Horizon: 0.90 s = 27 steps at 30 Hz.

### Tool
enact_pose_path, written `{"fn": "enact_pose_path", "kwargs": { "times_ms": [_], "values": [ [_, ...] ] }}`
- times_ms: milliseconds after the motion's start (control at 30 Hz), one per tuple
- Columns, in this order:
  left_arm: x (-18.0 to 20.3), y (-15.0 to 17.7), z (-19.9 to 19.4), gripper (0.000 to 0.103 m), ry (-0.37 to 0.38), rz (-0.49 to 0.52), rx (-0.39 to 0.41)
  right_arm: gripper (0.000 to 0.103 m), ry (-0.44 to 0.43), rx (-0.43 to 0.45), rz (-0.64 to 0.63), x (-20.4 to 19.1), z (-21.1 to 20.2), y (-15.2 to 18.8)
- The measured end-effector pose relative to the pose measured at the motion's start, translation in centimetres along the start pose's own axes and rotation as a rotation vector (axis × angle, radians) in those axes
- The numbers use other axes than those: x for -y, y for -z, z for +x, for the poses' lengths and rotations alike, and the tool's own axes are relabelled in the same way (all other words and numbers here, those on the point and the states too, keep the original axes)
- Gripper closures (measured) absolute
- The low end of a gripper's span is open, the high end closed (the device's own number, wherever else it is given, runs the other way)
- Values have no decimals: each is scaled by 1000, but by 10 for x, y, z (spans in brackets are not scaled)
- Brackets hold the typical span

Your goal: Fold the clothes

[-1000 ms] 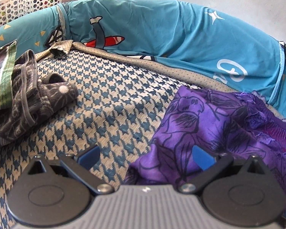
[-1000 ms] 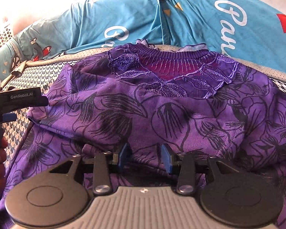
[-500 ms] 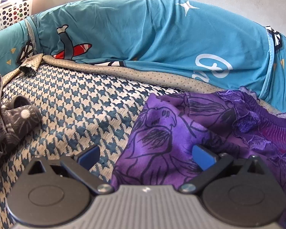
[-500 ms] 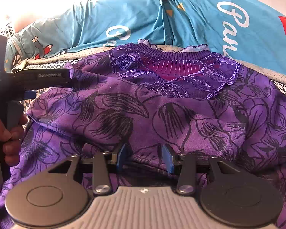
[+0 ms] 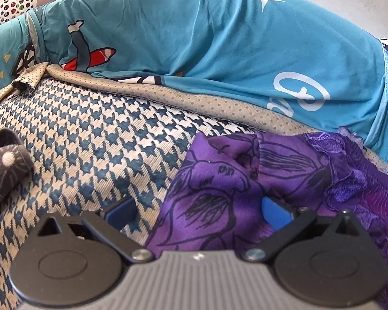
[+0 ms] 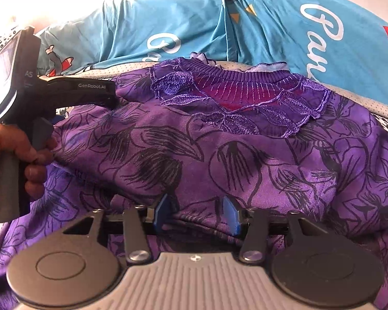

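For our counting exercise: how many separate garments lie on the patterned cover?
2 in view: the purple floral top under both grippers, and a dark grey printed garment at the left wrist view's left edge. More may lie out of frame.

The right gripper point(image 6: 196, 213) has its jaws just opening over the purple top point(image 6: 219, 155) (fabric bunched between them); a hand point(image 6: 15, 160) holds the left gripper point(image 6: 95, 90).

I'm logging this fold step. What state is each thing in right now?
purple top: spread on the bed, left side folded inward
left tool: open over the top's edge
right tool: jaws just opening, fabric bunched between them
blue shirt: draped behind, unfolded
grey garment: crumpled
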<state>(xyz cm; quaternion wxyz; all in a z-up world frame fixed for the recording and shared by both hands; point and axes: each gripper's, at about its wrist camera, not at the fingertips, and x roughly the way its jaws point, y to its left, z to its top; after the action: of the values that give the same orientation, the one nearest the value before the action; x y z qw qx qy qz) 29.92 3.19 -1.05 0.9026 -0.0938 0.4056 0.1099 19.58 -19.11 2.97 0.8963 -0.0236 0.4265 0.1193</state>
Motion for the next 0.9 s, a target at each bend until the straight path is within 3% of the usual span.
{"fn": "enact_pose_path", "kwargs": {
  "times_ms": [300,433,567,700,833,900],
  "values": [
    [-2,-4,0,0,2,-15,-3,56,-27,9,31,6,-7,-2],
    [-4,-6,-13,0,8,-47,9,57,-63,87,64,10,-22,-3],
    [5,-4,-31,0,38,-16,34,57,-22,160,76,15,-29,-6],
    [21,3,-44,0,81,60,43,56,30,137,147,32,-20,-14],
    [42,19,-52,0,90,192,59,58,141,33,221,56,-3,-15],
    [49,28,-51,0,102,246,51,58,145,32,223,59,-2,-13]
  ]
}}
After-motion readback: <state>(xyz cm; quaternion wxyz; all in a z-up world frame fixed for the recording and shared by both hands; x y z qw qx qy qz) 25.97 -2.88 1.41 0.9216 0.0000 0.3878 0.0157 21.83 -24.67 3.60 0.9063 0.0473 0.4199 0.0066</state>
